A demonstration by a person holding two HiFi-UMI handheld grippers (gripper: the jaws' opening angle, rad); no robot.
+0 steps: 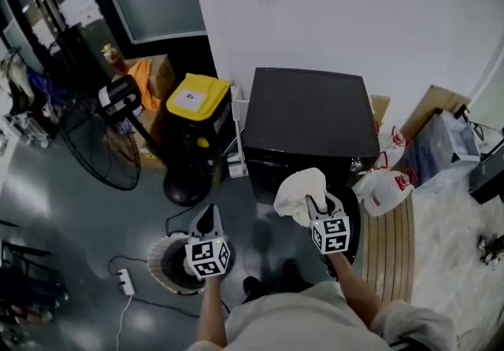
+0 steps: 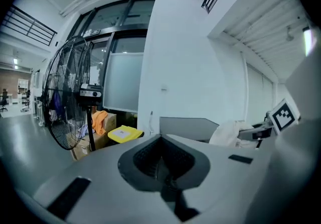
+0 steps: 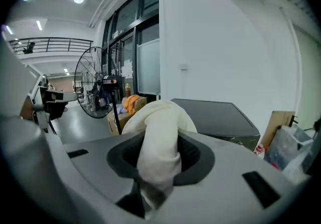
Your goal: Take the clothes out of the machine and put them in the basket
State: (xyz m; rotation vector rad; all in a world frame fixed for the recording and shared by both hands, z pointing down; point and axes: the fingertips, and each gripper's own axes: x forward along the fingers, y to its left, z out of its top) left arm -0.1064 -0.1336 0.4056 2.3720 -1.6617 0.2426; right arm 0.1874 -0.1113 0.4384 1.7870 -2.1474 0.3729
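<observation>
The black machine [image 1: 311, 117] stands against the white wall, its lid seen from above. My right gripper [image 1: 313, 205] is held in front of it, shut on a bunched white cloth [image 1: 298, 192]. In the right gripper view that cloth [image 3: 159, 137] fills the space between the jaws, with the machine [image 3: 215, 115] behind it. My left gripper [image 1: 207, 217] hangs to the left with its jaws shut and nothing in them. The round basket [image 1: 157, 251] sits on the floor below it. In the left gripper view, the left gripper [image 2: 161, 140] points toward the wall, with the white cloth [image 2: 228, 132] at its right.
A standing fan [image 1: 102, 145] and a yellow-lidded bin [image 1: 197, 97] are left of the machine. Behind them is a cardboard box with an orange cloth [image 1: 146, 74]. Plastic bags [image 1: 386, 188] lie at the machine's right. A power strip [image 1: 124, 282] and its cable lie beside the basket.
</observation>
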